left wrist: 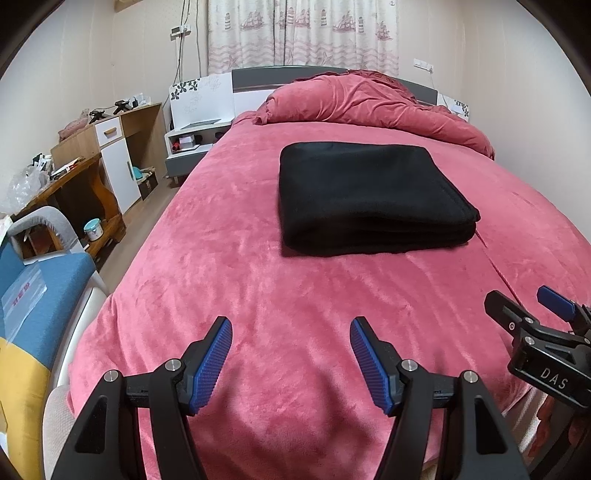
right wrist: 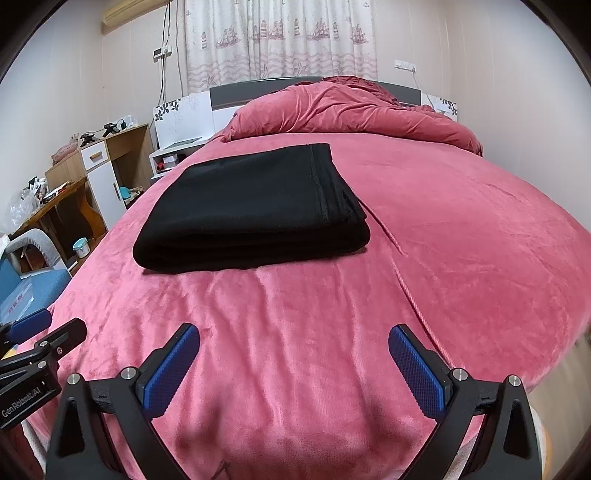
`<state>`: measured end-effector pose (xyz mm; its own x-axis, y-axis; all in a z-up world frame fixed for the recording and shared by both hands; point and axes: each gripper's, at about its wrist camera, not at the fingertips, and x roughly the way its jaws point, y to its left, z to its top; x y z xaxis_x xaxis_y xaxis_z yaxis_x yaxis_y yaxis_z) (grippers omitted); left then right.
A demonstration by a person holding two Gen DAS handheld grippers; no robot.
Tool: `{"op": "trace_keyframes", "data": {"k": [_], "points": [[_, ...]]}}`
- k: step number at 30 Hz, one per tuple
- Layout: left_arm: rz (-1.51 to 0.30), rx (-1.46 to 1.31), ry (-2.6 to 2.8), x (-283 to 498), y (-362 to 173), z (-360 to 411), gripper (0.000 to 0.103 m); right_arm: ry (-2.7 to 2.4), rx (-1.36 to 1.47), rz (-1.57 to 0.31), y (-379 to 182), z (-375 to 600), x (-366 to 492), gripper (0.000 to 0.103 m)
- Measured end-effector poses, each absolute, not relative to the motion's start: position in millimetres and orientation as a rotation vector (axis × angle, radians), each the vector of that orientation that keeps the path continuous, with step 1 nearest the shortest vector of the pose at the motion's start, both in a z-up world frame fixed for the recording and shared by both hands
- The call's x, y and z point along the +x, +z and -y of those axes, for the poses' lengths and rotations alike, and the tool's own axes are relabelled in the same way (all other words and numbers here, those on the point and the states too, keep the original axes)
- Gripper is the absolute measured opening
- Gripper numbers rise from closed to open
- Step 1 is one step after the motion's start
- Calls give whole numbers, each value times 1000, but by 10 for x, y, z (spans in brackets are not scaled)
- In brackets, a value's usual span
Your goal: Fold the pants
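Observation:
The black pants [left wrist: 373, 199] lie folded into a neat thick rectangle on the pink bed cover [left wrist: 258, 280]; they also show in the right wrist view [right wrist: 251, 210], left of centre. My left gripper [left wrist: 291, 332] is open and empty, held over the foot of the bed, well short of the pants. My right gripper [right wrist: 293, 339] is open and empty too, beside the left one. The right gripper also shows at the right edge of the left wrist view [left wrist: 528, 299], and the left gripper at the left edge of the right wrist view [right wrist: 48, 325].
A bunched pink duvet [left wrist: 369, 103] lies at the headboard. A wooden desk with white cupboard [left wrist: 107, 158] and a nightstand [left wrist: 192, 144] stand left of the bed. A blue and yellow seat [left wrist: 33, 295] is at the near left. Curtains [left wrist: 303, 33] hang behind.

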<state>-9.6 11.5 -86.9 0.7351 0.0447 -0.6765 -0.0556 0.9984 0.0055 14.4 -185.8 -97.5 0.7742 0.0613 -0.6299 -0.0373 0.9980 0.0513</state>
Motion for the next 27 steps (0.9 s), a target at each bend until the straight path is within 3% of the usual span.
{"op": "trace_keyframes", "data": {"k": [27], "points": [[-789, -4, 48, 90, -1087, -118, 68, 35, 74, -757, -1168, 1877, 340, 103]]}}
